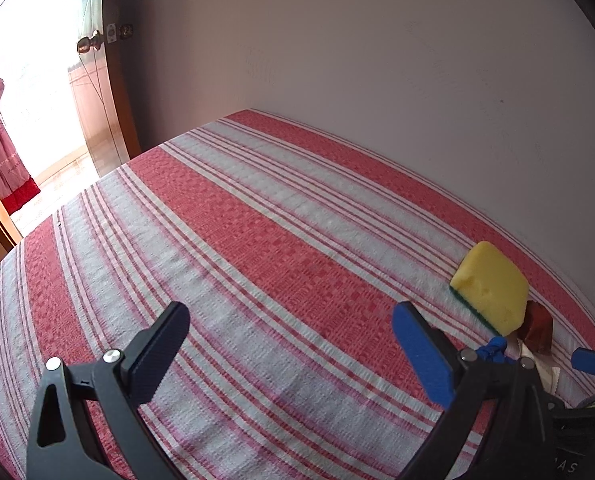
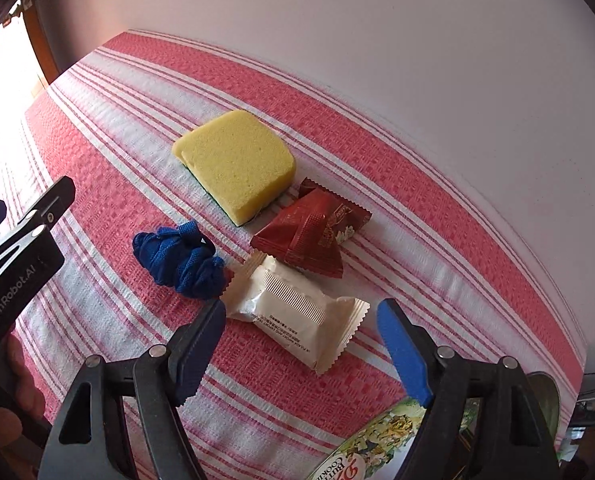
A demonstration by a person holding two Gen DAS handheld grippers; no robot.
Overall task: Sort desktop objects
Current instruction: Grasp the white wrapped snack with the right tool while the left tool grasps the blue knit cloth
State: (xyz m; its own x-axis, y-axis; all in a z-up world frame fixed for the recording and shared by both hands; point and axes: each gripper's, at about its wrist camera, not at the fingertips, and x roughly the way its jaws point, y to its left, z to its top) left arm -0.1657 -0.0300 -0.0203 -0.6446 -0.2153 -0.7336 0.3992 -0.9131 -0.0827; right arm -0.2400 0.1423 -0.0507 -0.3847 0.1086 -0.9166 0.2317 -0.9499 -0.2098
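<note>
My right gripper [image 2: 301,344] hangs spread wide with nothing between its fingers, just above the near end of the white packet [image 2: 297,316]. Below it a cookie tin [image 2: 377,444] shows at the frame's edge. Just beyond the packet lie the blue crumpled cloth [image 2: 181,260] and the red wrapper [image 2: 309,232], then the yellow sponge [image 2: 237,160], all on the striped tablecloth [image 2: 437,240]. My left gripper [image 1: 293,352] is also wide and empty over bare cloth
</note>
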